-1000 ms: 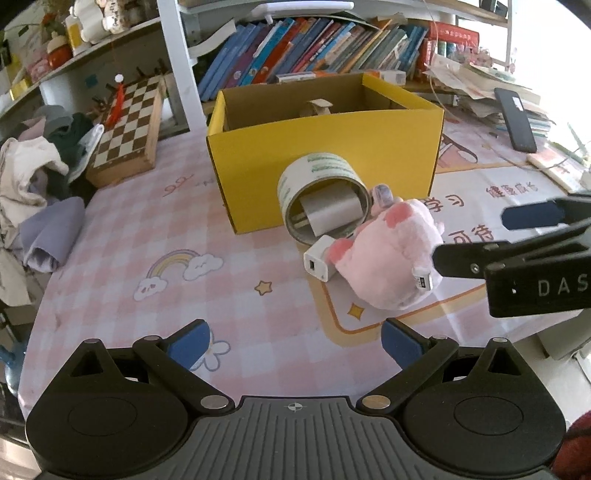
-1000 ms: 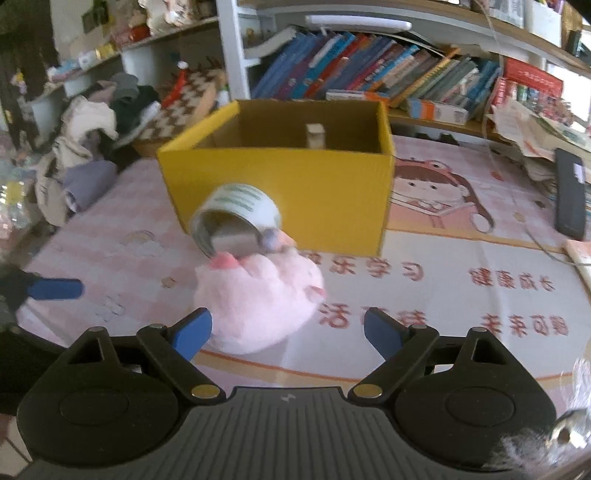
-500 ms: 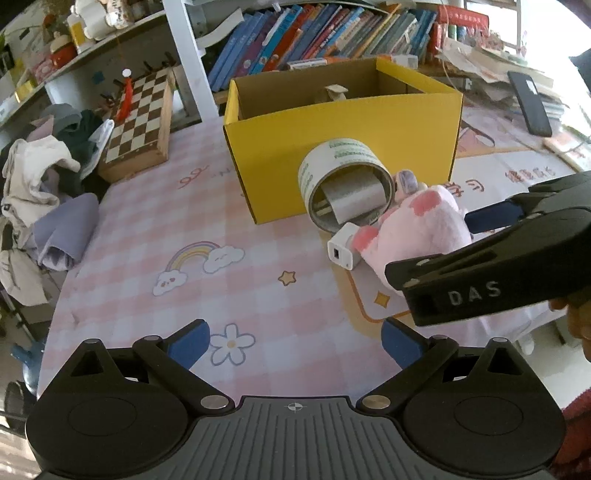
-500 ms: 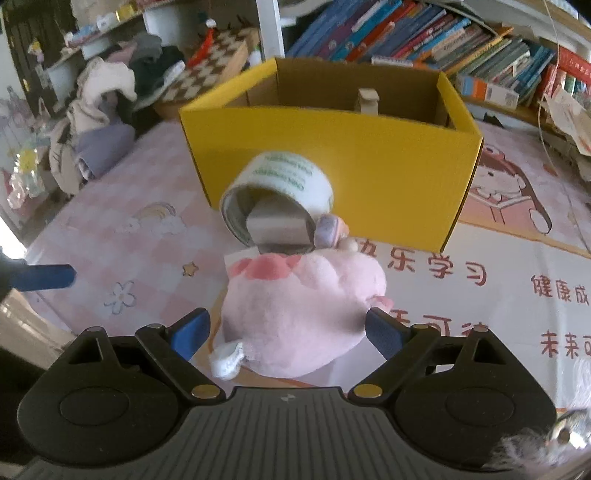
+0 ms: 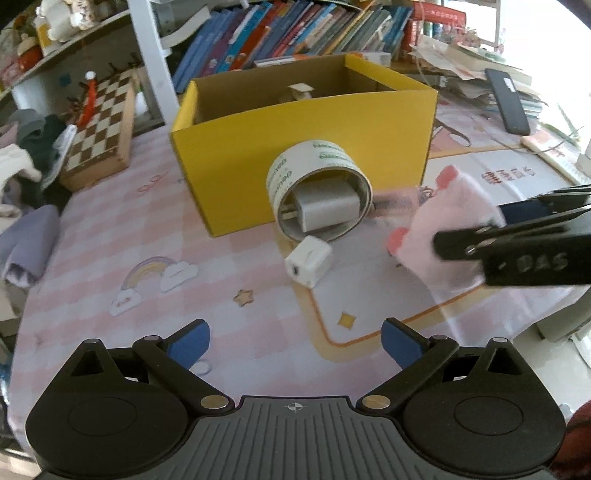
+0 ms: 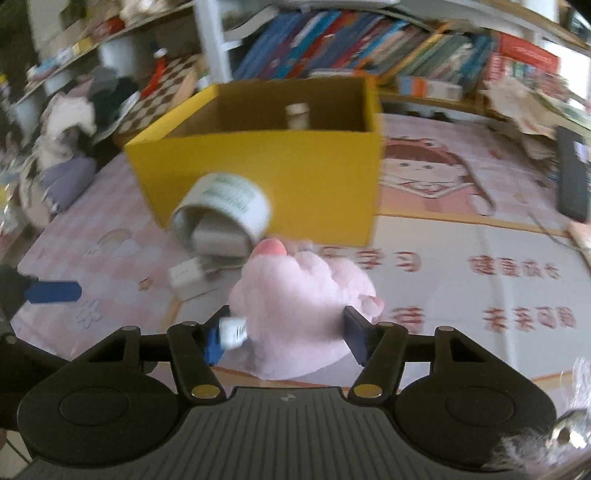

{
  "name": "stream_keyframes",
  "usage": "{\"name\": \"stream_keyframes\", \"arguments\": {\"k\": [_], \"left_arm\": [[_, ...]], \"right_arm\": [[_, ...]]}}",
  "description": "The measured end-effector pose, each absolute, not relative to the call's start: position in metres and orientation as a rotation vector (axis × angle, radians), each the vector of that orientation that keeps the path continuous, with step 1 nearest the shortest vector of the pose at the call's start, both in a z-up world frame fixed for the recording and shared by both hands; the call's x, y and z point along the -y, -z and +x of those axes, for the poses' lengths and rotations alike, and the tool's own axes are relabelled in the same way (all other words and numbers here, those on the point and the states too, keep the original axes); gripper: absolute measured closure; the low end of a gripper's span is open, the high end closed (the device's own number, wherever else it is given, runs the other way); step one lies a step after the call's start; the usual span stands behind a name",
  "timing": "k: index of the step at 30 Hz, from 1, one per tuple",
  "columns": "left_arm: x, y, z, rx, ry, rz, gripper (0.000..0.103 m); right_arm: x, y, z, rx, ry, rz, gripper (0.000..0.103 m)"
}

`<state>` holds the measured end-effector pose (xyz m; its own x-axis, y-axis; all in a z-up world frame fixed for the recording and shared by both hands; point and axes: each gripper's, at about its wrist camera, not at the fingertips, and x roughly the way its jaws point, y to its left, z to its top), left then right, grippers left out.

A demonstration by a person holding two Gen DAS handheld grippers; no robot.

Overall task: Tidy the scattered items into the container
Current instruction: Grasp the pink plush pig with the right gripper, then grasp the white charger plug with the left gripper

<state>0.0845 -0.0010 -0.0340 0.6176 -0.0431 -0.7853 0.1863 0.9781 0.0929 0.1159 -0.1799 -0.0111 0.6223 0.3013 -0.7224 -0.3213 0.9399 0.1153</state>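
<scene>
A yellow cardboard box (image 5: 303,158) (image 6: 258,177) stands open on the table, with a small object (image 5: 297,92) inside. A roll of tape (image 5: 317,195) (image 6: 221,214) leans against its front wall, a grey block inside the roll. A white charger cube (image 5: 308,260) (image 6: 186,277) lies in front of it. My right gripper (image 6: 284,332) is shut on a pink plush toy (image 6: 303,306) (image 5: 443,229) and holds it off the table. My left gripper (image 5: 295,339) is open and empty, near the table's front edge.
A chessboard box (image 5: 99,129) and a heap of clothes (image 5: 22,177) lie at the left. Bookshelves (image 5: 295,33) run along the back. A black phone (image 5: 506,99) and papers lie at the right.
My right gripper has closed around the pink plush toy and lifted it off the table to the right. The white charger cube now shows fully. My left gripper stays open.
</scene>
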Motion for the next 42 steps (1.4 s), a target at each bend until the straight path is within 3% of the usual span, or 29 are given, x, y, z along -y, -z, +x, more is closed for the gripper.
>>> {"name": "stream_keyframes", "arguments": {"k": [17, 20, 27, 31, 36, 42], "left_arm": [[0.021, 0.04, 0.114, -0.839, 0.168, 0.166, 0.004], [0.021, 0.043, 0.121, -0.841, 0.171, 0.152, 0.013], [0.018, 0.054, 0.136, -0.864, 0.142, 0.133, 0.046], [0.017, 0.059, 0.142, -0.868, 0.128, 0.145, 0.052], [0.016, 0.062, 0.145, -0.883, 0.147, 0.14, 0.065], [0.013, 0.062, 0.142, -0.882, 0.167, 0.13, 0.069]], "right_arm": [[0.207, -0.001, 0.116, -0.794, -0.301, -0.061, 0.043], [0.205, -0.002, 0.119, -0.791, -0.324, -0.078, 0.043], [0.208, 0.001, 0.128, -0.808, -0.337, -0.075, 0.043], [0.21, 0.002, 0.131, -0.815, -0.342, -0.073, 0.043], [0.21, 0.001, 0.132, -0.817, -0.352, -0.072, 0.043], [0.207, -0.001, 0.13, -0.806, -0.362, -0.077, 0.046]]}}
